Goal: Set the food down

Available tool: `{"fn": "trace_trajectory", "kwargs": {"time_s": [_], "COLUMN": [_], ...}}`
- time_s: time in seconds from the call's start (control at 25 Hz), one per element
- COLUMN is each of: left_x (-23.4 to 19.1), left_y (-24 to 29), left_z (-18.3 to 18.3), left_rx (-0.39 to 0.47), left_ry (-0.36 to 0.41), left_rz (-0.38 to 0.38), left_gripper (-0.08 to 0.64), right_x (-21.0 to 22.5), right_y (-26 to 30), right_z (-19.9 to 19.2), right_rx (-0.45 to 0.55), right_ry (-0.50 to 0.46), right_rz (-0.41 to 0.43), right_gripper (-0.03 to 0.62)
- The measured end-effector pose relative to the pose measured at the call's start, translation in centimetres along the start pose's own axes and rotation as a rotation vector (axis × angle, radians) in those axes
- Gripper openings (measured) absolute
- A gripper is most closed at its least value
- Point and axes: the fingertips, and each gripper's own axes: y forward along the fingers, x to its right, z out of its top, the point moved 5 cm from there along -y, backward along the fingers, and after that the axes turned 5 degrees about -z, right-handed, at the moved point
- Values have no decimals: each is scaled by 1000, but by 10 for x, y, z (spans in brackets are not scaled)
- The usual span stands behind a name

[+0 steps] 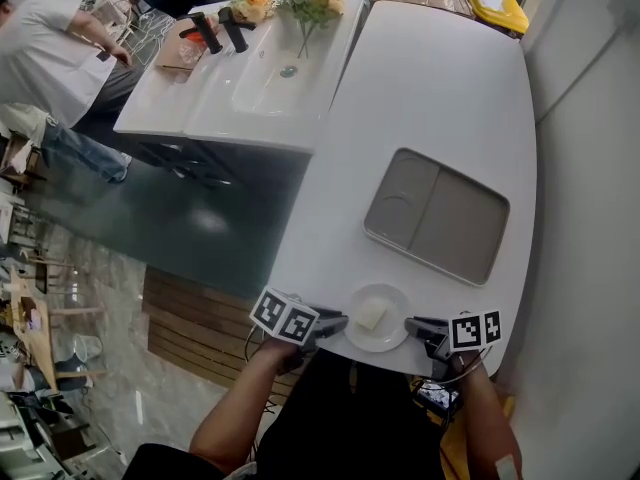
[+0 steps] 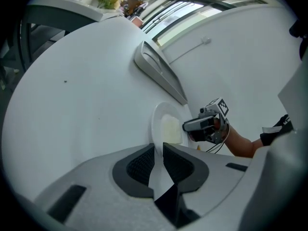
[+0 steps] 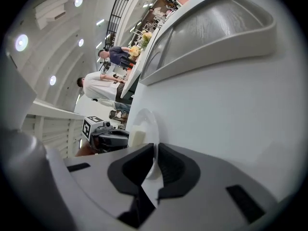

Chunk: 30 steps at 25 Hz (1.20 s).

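The small white plate (image 1: pixel 392 300) carries one pale, cream-coloured block of food (image 1: pixel 371 316), lying a little left of its middle. My left claw (image 2: pixel 159 149) pinches the plate's left rim and my right claw (image 3: pixel 155 154) pinches the right rim, the thin white edge running in between the dark pads on each side. The plate sits at the near end of the white bench (image 1: pixel 430 98); I cannot tell whether its base rests on the top or is just off it. Further along the bench, apart from the plate, lies a grey tray (image 1: pixel 455 233) with two compartments, the left one marked by a round recess. Beyond the bench's left edge stands a white washbasin (image 1: pixel 262 86) with black taps (image 1: pixel 232 28) and a bunch of flowers (image 1: pixel 312 4); a person in a white shirt (image 1: pixel 40 58) is beside it, over a pale tiled floor (image 1: pixel 120 368). My own body covers the bench's near edge, and what kind of food it is I cannot make out.
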Motion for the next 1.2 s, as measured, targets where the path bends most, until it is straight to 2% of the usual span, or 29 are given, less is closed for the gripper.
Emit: {"fn": "trace_trajectory", "kwargs": {"time_s": [0.48,0.68,0.84,1.2], "left_x": [10,29,48,71], "left_y": [2,7,22,56], "left_z": [24,56,87,144], "left_rx": [8,-12,-19,-47], "left_ry": [45,109,166,220], "left_rz": [-46,-71,-80,-83], "left_gripper": [41,41,41,41], "right_x": [3,3,9,29], "right_y": [-20,-48,-76,-122], "right_z": [6,20,39,77], "right_rx": [86,163,223,309], "right_ry": [120,149,141,136], "right_rz": [84,111,100,61], "right_gripper": [18,17,17,17]}}
